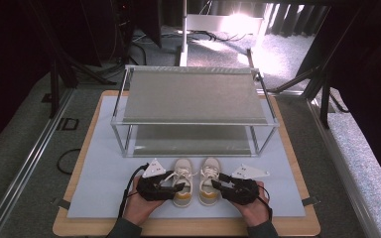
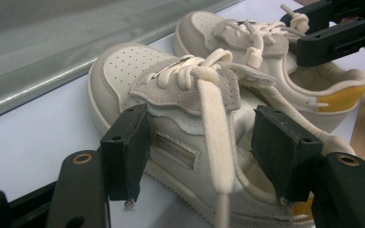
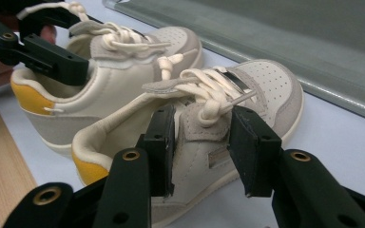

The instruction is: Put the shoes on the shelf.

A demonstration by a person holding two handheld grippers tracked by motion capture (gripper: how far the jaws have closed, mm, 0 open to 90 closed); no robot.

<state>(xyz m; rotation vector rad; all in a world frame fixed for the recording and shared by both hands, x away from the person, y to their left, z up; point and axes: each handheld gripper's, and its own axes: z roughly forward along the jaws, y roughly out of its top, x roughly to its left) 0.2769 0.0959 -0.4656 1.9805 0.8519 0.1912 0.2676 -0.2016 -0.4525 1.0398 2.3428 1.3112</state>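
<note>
Both shoes sit side by side on the table (image 1: 94, 193) before the rack (image 1: 193, 111). The left shoe (image 1: 182, 181) is straddled by the open left claw (image 2: 199, 156); the right shoe (image 1: 209, 179) is pinched at the tongue by the right claw (image 3: 202, 147). Each side wall should be clamped squarely before lifting.

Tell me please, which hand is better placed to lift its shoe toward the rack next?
Probably the right. The right gripper has its fingers close on both sides of the right shoe at the tongue, nearly a grip. The left gripper flanks the left shoe with fingers wider apart.
</note>
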